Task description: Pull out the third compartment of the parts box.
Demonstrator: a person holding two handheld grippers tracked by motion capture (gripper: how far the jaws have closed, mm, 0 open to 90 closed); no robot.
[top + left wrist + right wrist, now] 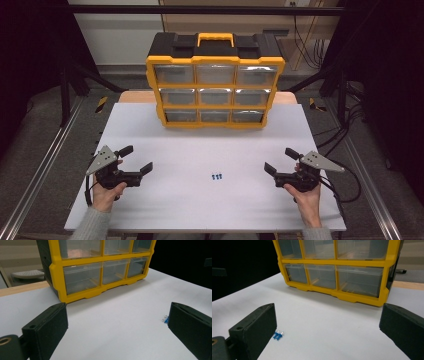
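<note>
A yellow and black drawer cabinet (215, 82) with clear drawers stands upright at the far middle of the white table (200, 215); the left gripper view (100, 267) and the right gripper view (337, 270) show its lower drawers. Small blue parts (216, 176) lie on the table between the two hands, also seen as blue parts (277, 335) by the right gripper's left jaw and as a blue speck (165, 319). My left gripper (136, 159) rests at the left, open and empty. My right gripper (281, 161) rests at the right, open and empty.
Metal rails run along both sides of the table. Black frame posts stand at the back corners. Cables trail off the right edge (345, 185). A wooden board (135, 97) shows behind the white surface.
</note>
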